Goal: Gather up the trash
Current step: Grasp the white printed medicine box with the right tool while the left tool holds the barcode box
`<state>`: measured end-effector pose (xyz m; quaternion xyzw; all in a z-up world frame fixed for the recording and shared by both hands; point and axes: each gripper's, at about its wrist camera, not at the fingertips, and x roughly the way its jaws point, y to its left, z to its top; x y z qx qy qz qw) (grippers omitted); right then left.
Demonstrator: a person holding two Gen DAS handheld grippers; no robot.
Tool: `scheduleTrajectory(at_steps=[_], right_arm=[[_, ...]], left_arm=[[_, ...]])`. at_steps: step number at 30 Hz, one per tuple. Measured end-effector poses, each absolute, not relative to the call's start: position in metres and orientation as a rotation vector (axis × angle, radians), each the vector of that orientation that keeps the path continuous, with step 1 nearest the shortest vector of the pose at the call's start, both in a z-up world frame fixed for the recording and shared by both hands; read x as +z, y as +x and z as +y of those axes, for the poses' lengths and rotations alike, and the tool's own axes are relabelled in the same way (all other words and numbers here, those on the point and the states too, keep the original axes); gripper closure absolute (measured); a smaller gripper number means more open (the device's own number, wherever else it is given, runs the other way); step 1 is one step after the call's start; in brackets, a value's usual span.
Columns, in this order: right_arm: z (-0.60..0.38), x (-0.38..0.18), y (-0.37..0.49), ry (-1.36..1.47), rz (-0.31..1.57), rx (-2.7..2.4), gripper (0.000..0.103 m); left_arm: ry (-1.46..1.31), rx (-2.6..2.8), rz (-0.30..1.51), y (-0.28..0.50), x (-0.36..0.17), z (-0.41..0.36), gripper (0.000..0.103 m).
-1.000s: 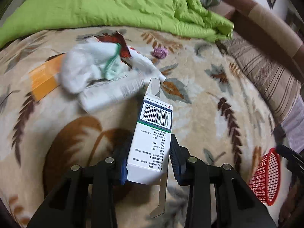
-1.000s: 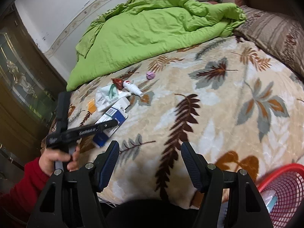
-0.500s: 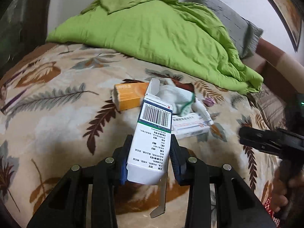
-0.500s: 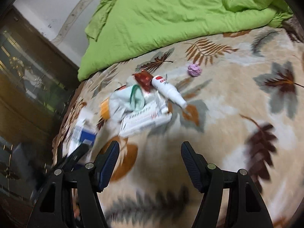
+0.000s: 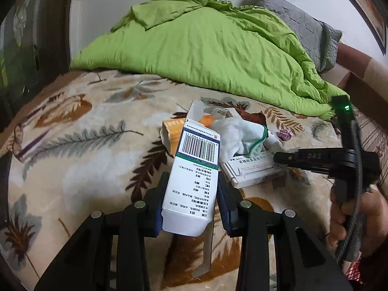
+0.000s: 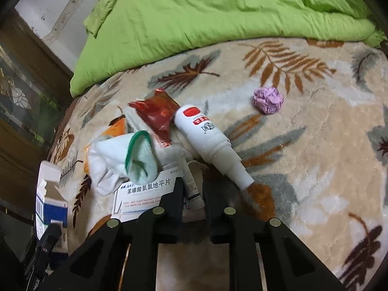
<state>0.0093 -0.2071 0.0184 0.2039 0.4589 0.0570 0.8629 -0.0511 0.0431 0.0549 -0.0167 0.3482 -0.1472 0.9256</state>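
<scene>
Left gripper point(image 5: 191, 194) clamped on one white medicine box point(image 5: 194, 172), barcode face up, long axis running along the fingers, torn-open flap end pointing away toward the trash pile; box lifted off the leaf-print blanket point(image 5: 84, 160). Right gripper point(image 6: 191, 194) down at the pile, jaws just closed to a narrow gap on one small white tube point(image 6: 190, 184), tube's long axis in line with the fingers, lying on one flat white carton point(image 6: 140, 194) with printed characters. On the blanket in the pile: one white spray bottle point(image 6: 208, 140) lying on its side, nozzle end pointing toward the right gripper, base toward the one red wrapper point(image 6: 157, 111); one white sock with green cuff point(image 6: 123, 160) draped over the carton's far edge; one orange box point(image 5: 169, 133) partly hidden behind the sock. One crumpled purple paper ball point(image 6: 268, 99) lying apart from the pile. One green quilt point(image 6: 218, 12) bunched along the far side. Hand point(image 5: 351, 213) gripping the right gripper's handle.
</scene>
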Motion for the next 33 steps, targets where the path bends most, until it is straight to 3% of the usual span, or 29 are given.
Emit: scheduleTrajectory(at_steps=[16,33], right_arm=[[-0.216,0.064,-0.090,0.403,0.844,0.069,0.093],[-0.211,0.063,-0.103,0.434,0.837,0.071,0.093]], left_arm=[[0.049,-0.279,0.663,-0.061,0.062,0.034,0.067],[0.052,-0.277,0.659,-0.063,0.062,0.034,0.067]])
